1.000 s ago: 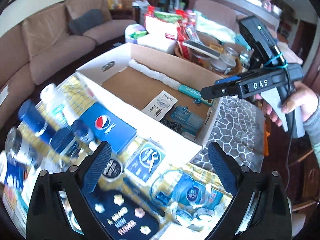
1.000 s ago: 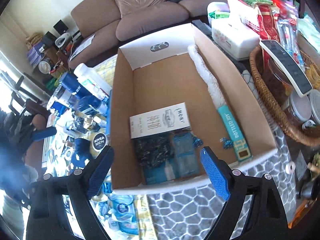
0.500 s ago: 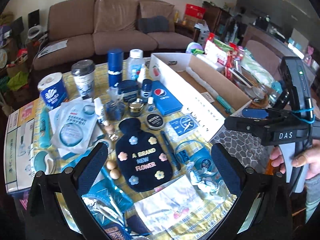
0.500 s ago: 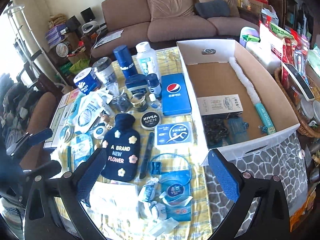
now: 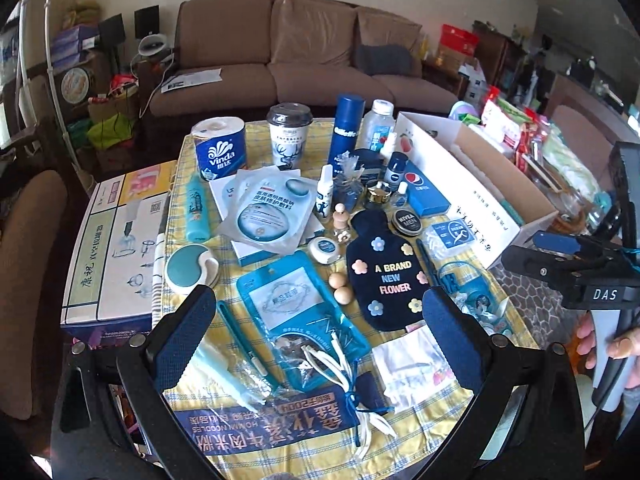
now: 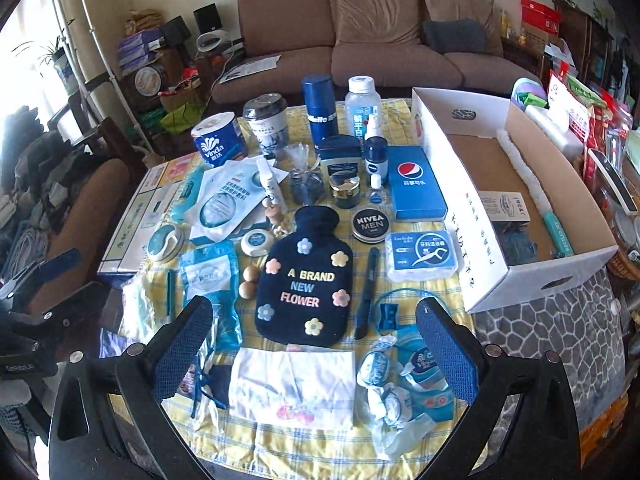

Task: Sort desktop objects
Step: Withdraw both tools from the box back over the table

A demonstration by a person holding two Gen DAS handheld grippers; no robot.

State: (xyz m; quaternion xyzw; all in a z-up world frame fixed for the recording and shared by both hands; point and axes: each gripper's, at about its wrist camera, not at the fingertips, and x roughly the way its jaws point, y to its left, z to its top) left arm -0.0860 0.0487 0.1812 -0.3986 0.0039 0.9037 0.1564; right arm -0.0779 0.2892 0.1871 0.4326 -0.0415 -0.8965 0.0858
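Both grippers hover over the yellow checked cloth, left gripper (image 5: 316, 334) and right gripper (image 6: 314, 344) jaws spread wide, nothing between them. Legible: hot-water bottle (image 6: 304, 278) "A BRAND NEW FLOWER", "NIVEA MEN" tin (image 6: 371, 225), Pepsi box (image 6: 416, 184), Gillette can (image 6: 320, 110), Vinda roll (image 6: 218, 140). Cardboard box (image 6: 528, 276) sits just right of them.

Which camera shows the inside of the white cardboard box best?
The right wrist view: the white cardboard box lies open to it, floor and contents visible. The left wrist view shows the same box at a slant, mostly its outer wall, contents hidden.

"NIVEA MEN" on black tin (image 6: 373, 224)
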